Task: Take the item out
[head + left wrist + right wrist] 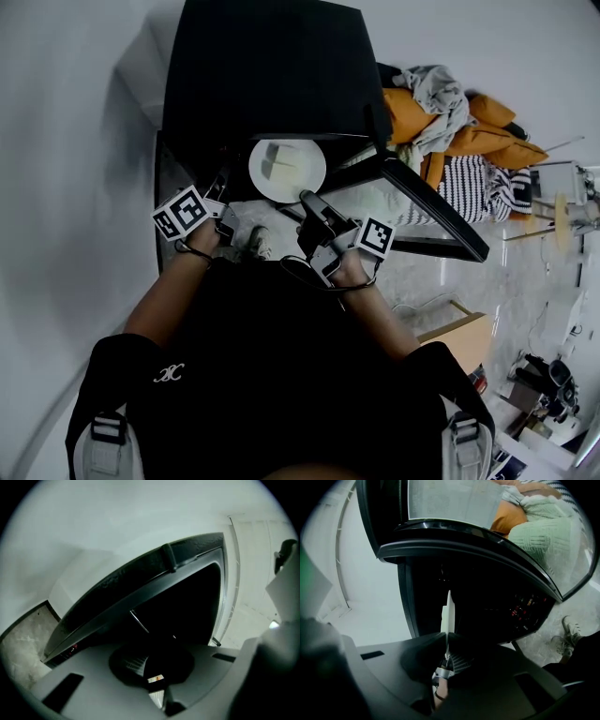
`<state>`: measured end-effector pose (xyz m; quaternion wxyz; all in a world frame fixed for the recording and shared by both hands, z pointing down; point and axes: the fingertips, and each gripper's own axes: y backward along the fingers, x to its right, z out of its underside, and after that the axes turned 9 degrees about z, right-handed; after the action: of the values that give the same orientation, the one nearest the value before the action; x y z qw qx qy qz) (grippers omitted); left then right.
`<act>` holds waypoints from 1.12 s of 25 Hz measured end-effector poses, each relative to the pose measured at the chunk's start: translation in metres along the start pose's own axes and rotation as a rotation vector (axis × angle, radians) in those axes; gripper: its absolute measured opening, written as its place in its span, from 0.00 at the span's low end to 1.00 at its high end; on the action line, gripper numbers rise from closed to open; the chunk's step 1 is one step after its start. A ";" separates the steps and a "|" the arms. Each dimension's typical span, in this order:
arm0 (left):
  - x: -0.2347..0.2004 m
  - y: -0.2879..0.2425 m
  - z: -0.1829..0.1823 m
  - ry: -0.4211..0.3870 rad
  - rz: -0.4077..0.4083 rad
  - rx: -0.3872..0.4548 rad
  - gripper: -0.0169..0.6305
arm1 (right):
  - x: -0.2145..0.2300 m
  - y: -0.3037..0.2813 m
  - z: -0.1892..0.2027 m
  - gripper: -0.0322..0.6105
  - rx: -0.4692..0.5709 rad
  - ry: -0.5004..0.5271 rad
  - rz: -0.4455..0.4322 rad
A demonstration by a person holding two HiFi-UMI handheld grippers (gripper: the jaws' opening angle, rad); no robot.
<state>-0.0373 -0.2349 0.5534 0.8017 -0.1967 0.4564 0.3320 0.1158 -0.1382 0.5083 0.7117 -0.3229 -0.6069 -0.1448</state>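
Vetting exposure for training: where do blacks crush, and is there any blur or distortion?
Head view: heavy fisheye bend; the black oven and dark shirt crush to near-black, while the white plate stays clear. Left gripper view: oven inside pure black, near foreground soft, corners vignetted. Right gripper view: plate edge-on and fairly sharp, oven inside dark, corners vignetted.

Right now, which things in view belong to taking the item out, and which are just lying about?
Job:
- white plate with pale food on it
- right gripper, shut on the plate's rim
- black appliance, its door open
- left gripper, shut on nothing

Lying about:
- pile of clothes, orange and grey
- striped cloth
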 end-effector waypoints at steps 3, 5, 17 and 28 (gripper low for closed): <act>0.007 0.009 0.000 -0.133 -0.014 -0.047 0.04 | -0.002 0.008 0.007 0.08 -0.022 0.001 -0.009; 0.015 0.011 -0.002 -0.229 0.000 -0.079 0.04 | -0.002 0.012 0.009 0.09 -0.035 0.006 -0.017; 0.071 0.018 0.013 -0.699 0.118 -0.271 0.04 | -0.023 0.037 0.034 0.09 -0.122 0.085 -0.123; 0.070 0.012 0.010 -0.709 0.123 -0.261 0.04 | -0.022 0.044 0.036 0.09 -0.120 0.104 -0.144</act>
<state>-0.0142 -0.1957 0.4979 0.8567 -0.1425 0.1154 0.4822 0.1093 -0.0864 0.4769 0.7092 -0.3126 -0.5810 -0.2485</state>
